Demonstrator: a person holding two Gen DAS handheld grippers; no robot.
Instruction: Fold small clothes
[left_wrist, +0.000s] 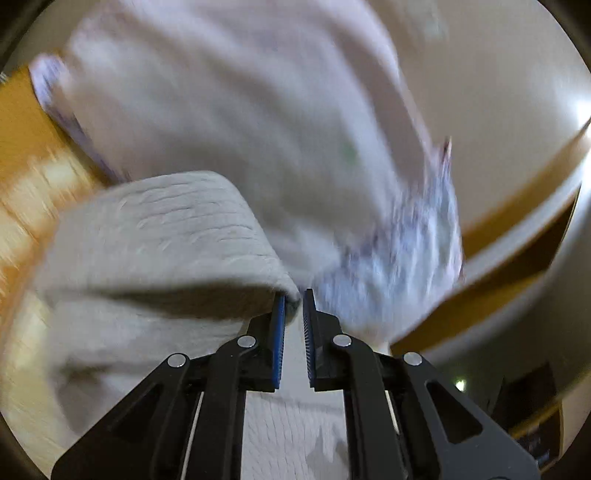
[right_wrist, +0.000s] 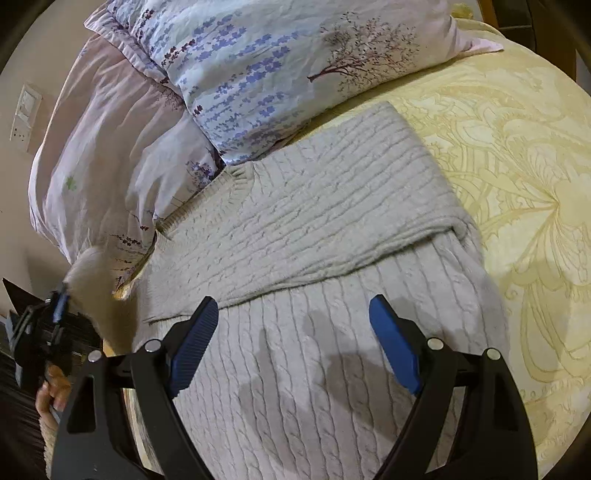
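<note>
A light grey cable-knit sweater (right_wrist: 314, 229) lies on the bed, one sleeve folded across its body. My right gripper (right_wrist: 293, 306) is open and empty, hovering just above the sweater's lower body. My left gripper (left_wrist: 294, 295) is shut on a piece of the sweater (left_wrist: 155, 236) and holds it lifted; the view is blurred. In the right wrist view the left gripper (right_wrist: 61, 301) shows at the far left edge with pale knit fabric rising from its fingers.
A floral blue pillow (right_wrist: 266, 74) and a pink pillow (right_wrist: 107, 147) lie at the head of the bed, touching the sweater's collar. A cream patterned bedspread (right_wrist: 517, 184) stretches to the right. A wall switch plate (right_wrist: 26, 114) is at far left.
</note>
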